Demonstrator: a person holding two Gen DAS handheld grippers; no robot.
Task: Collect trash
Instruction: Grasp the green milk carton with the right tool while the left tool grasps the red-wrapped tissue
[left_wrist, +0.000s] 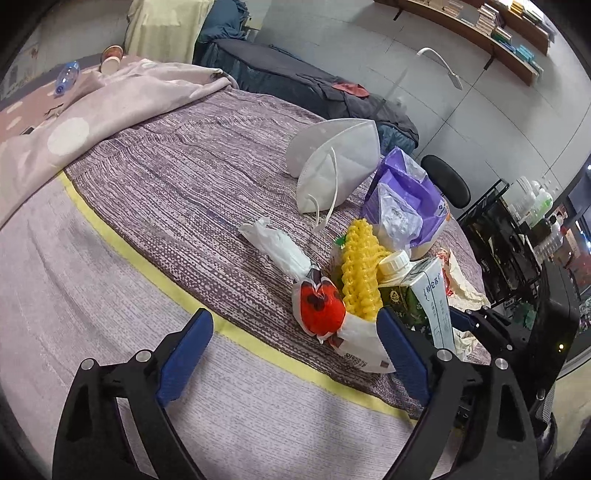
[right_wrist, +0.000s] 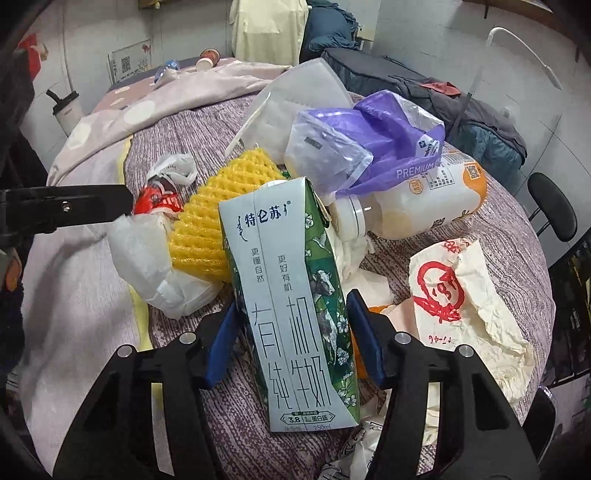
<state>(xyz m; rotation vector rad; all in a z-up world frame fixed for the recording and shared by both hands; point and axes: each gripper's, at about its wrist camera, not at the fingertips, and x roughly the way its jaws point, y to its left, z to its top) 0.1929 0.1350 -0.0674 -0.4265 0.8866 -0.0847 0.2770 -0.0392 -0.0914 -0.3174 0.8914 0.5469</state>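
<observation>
Barely started on trash collection: the whole pile sits on the bed (left_wrist: 184, 192), near its right edge, and I see no bin or bag to put any of it in

My right tongs (right_wrist: 291, 332) straddle the milk carton (right_wrist: 291, 295), which stands upright at the near side of the pile. Blue pads (right_wrist: 364, 336) sit right at its sides, narrowed to about carton width; can't tell if they press yet, so I don't count it as gripped

My left tongs (left_wrist: 295, 350) are spread wide, nothing between them, nosing toward the red-and-white wrapper (left_wrist: 325, 314) at the pile's left side

Left to collect: carton, wrapper, yellow foam net (left_wrist: 360, 273), face mask (left_wrist: 332, 166), purple plastic bag (right_wrist: 391, 136), drink bottle (right_wrist: 417, 199), crumpled paper bag (right_wrist: 465, 295), tissue scraps

Containers: carton cap is on, contents unknown. Drink bottle lies on its side, capped, looks near empty. Purple bag is open and limp with a clear pouch in its mouth. Far corner by the blanket (left_wrist: 122, 96): a paper cup (left_wrist: 110, 61) and a water bottle (left_wrist: 66, 77), both on their sides
</observation>
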